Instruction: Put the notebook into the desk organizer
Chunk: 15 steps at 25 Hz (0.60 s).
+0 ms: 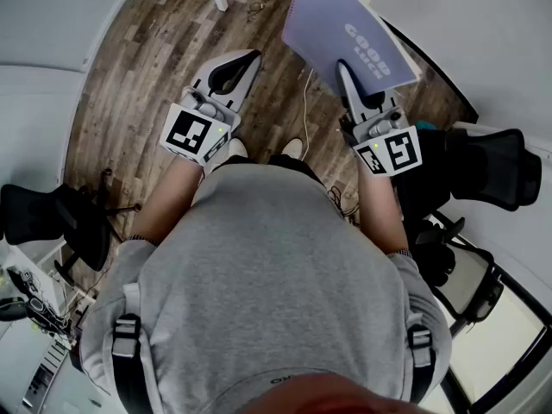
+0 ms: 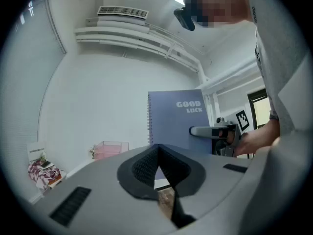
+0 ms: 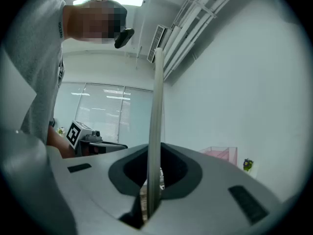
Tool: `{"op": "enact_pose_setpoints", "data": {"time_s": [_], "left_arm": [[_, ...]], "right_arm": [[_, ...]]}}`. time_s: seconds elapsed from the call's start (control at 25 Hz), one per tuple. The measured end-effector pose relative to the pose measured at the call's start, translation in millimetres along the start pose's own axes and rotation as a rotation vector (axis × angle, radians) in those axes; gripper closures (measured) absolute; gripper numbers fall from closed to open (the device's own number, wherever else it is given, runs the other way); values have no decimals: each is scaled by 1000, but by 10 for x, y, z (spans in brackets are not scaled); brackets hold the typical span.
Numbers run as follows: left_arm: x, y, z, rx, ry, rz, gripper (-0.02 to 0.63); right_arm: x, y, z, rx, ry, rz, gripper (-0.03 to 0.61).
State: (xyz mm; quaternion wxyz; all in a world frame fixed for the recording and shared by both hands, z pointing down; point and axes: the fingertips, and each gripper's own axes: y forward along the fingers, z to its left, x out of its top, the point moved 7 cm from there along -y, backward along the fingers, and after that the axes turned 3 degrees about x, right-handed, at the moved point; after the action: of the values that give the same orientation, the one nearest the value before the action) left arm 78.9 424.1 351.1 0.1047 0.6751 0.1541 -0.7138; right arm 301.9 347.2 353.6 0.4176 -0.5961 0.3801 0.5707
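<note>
Carry step: the right gripper (image 1: pixel 344 69) is pinching the notebook (image 1: pixel 332 24) between its fingers, high over the floor. The left gripper (image 1: pixel 244 59) is hanging empty, fingers pressed together. Next, probably: reaching the pink organizer (image 2: pixel 110 150).

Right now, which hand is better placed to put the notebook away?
The right. The right gripper is already clamped on the edge of the notebook and holds it upright. The left gripper is shut on nothing and hangs apart from the notebook.
</note>
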Motion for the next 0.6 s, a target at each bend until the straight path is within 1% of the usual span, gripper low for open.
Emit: {"op": "enact_pose_setpoints", "data": {"time_s": [0.12,0.36,0.6], "left_arm": [[-18,79,-53,1,8,4,595],[-37,143,-124,3,7,7,595],[-34,183,-147,2,9,6,595]], "right_arm": [[-6,-37,-71,8,-10,6,540],[-36,-89,-98,42,14,21,537],[-54,-79,-103,40,14,21,538]]}}
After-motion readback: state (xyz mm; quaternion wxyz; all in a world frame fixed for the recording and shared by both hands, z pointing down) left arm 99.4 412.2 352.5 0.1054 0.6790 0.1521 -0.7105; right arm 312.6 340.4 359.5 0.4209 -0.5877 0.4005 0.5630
